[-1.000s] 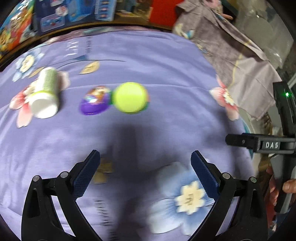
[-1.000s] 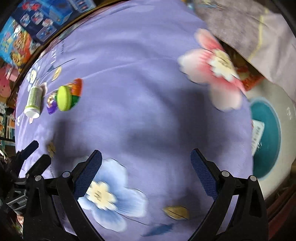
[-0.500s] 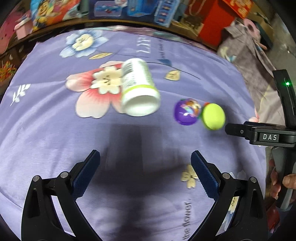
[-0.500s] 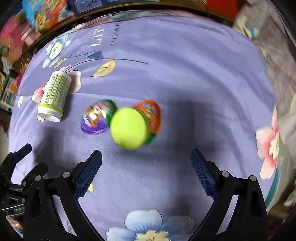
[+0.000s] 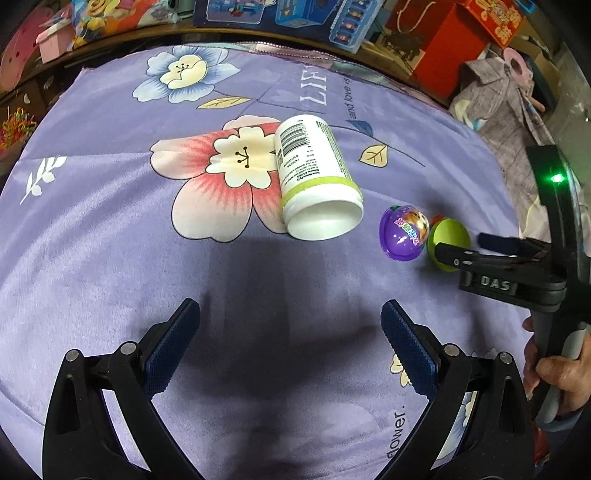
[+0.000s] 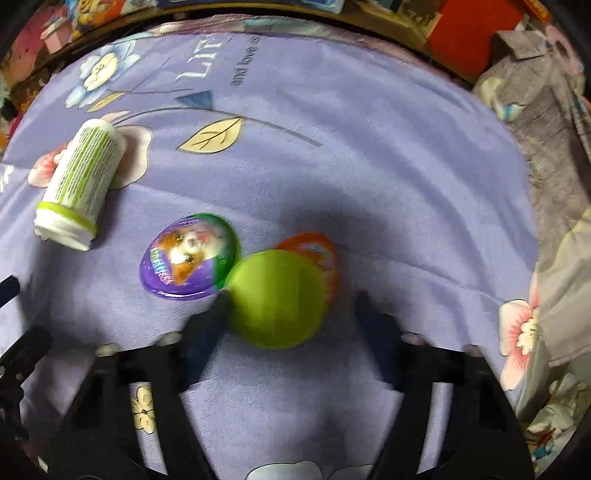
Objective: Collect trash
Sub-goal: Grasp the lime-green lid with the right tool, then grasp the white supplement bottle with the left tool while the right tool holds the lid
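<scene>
Green-and-orange capsule (image 6: 277, 299): lies on the purple flowered cloth (image 6: 369, 166), its green end toward the right wrist camera; it sits between the right gripper's spread fingers, a gap showing on the right side, contact on the left unclear through blur.
Purple-and-green capsule (image 6: 188, 264): just left of the first one, touching it or nearly so; a cartoon picture on its purple half.
White bottle (image 5: 314, 177): on its side, green band near the flat end that faces the left wrist camera, barcode label up; it overlaps the pink printed flower and lies apart from the capsules.
Right gripper (image 6: 291, 321): released, fingers wide around the green-and-orange capsule, low over the cloth; blurred.
Left gripper (image 5: 290, 332): released, holding nothing, blue pads well apart above bare cloth, the bottle ahead of it.
Cloth: carries white lettering and leaf prints.
Surroundings: toy boxes (image 5: 280, 14) along the far edge, a grey garment (image 5: 506, 107) at the right.
</scene>
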A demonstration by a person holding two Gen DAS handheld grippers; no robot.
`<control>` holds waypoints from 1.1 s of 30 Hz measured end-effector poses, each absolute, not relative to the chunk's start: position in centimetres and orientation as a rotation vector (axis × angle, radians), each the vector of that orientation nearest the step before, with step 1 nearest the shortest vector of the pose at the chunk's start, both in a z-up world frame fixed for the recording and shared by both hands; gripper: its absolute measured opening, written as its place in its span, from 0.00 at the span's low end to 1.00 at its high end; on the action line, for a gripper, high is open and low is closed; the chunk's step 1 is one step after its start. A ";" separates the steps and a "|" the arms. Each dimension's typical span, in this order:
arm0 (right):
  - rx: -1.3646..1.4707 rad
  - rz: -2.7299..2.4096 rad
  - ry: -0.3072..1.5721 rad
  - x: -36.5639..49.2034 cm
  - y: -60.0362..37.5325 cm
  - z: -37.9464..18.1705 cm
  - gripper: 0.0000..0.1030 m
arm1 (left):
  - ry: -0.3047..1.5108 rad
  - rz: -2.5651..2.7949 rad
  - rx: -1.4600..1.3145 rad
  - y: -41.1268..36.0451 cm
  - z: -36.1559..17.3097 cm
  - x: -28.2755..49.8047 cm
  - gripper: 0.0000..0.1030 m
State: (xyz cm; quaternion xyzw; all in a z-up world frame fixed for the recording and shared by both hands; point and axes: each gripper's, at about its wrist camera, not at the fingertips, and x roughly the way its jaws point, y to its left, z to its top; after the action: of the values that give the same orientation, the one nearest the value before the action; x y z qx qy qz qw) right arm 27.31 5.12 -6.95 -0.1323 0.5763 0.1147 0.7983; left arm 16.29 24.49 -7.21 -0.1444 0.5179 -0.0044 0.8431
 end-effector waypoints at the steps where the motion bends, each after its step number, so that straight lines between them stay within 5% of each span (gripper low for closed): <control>1: -0.287 0.246 1.229 27.2 5.1 -6.7 0.39 | 1.095 -0.010 -0.305 24.5 -7.2 16.4 0.96; 4: -0.266 0.260 1.196 27.2 4.5 -5.2 0.23 | 1.094 -0.018 -0.315 24.4 -7.0 16.9 0.96; 8: -0.209 0.291 1.236 27.4 3.2 -4.8 0.21 | 1.086 -0.032 -0.303 23.8 -6.2 18.1 0.96; 11: -0.181 0.304 1.268 27.3 3.3 -5.4 0.31 | 1.080 -0.040 -0.295 23.3 -5.8 19.0 0.95; 13: -0.188 0.309 1.257 27.3 3.4 -5.4 0.53 | 1.073 -0.044 -0.289 23.1 -5.6 19.2 0.96; 18: -0.279 0.308 1.224 27.2 5.3 -5.7 0.65 | 1.079 -0.028 -0.314 23.8 -6.3 18.8 0.95; 23: -0.358 0.274 1.231 27.2 6.6 -7.9 0.65 | 1.088 -0.003 -0.346 25.3 -6.9 18.2 0.95; 25: -0.350 0.247 1.206 27.2 6.2 -7.8 0.52 | 1.093 0.003 -0.345 25.6 -7.0 18.2 0.95; 33: -0.205 0.289 1.216 27.2 2.7 -4.7 0.52 | 1.078 -0.031 -0.314 24.9 -5.7 19.9 0.96</control>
State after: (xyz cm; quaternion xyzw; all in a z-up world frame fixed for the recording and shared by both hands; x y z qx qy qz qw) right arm 27.21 2.69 -4.68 -0.0960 0.5680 0.1351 0.8062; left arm 19.94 24.89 -5.67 -0.1487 0.5113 -0.0145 0.8463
